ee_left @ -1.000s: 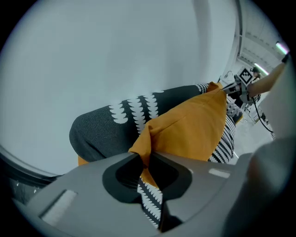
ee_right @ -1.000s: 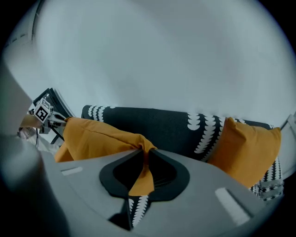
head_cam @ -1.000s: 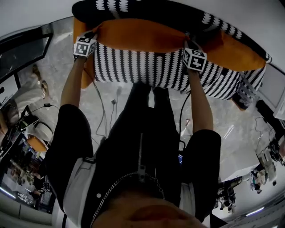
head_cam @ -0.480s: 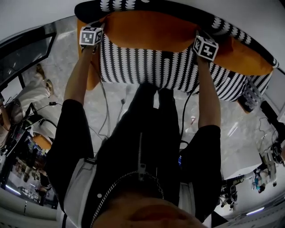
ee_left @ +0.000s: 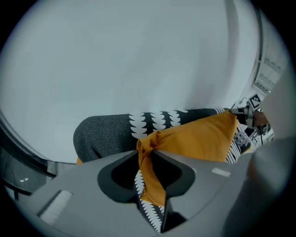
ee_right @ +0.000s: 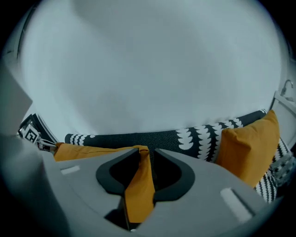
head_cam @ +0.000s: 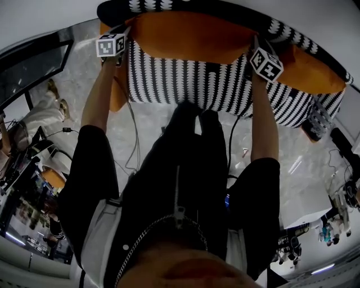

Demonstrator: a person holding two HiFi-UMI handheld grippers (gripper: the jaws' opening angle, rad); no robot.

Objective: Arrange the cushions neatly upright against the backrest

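Note:
An orange cushion stands along the dark backrest of a black-and-white striped sofa. My left gripper is at its left top corner. In the left gripper view the jaws are opening, and the bunched orange corner is still touched on both sides. My right gripper is at the right top corner. Its jaws are opening too; the orange flap hangs between them with a dark gap beside it. A second orange cushion leans further right.
More orange fabric shows at the sofa's left end. A patterned object sits at the sofa's right end. Cables run over the marble floor below the seat. A person sits at the far left beside cluttered desks.
Both grippers carried the orange cushion up from the seat's front to the backrest. In the last half second it barely moved; the right gripper's cube tilted.

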